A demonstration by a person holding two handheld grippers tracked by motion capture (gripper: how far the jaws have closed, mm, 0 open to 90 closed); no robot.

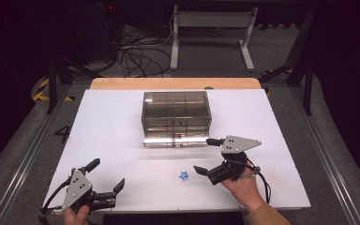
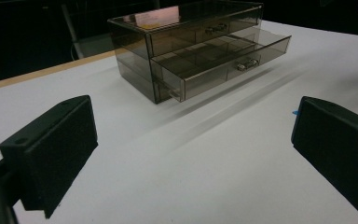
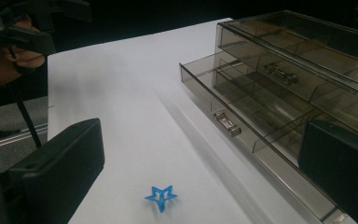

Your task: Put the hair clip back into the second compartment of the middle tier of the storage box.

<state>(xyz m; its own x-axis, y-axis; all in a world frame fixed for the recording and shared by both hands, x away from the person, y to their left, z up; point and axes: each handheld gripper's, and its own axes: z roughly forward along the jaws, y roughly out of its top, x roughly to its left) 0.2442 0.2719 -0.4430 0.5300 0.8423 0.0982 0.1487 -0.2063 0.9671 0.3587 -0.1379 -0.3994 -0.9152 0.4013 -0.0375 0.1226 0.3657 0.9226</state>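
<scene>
A small blue star (image 1: 183,175) (image 3: 161,196) lies flat on the white table (image 1: 108,122), in front of a smoky clear drawer box (image 1: 176,112) (image 2: 168,32) (image 3: 307,42). One of its drawers (image 1: 174,140) (image 2: 223,58) (image 3: 251,112) is pulled out towards me, and its compartments look empty. My right gripper (image 1: 204,155) (image 3: 200,172) is open just right of the star, between it and the drawer front, holding nothing. My left gripper (image 1: 106,175) (image 2: 191,154) is open at the near left, well clear of the box, with nothing between its fingers.
The table's wooden back edge (image 1: 173,83) runs behind the box. Beyond it are floor cables (image 1: 138,54) and a white desk frame (image 1: 211,28). In the right gripper view, the left hand and its gripper (image 3: 18,28) show at the top left.
</scene>
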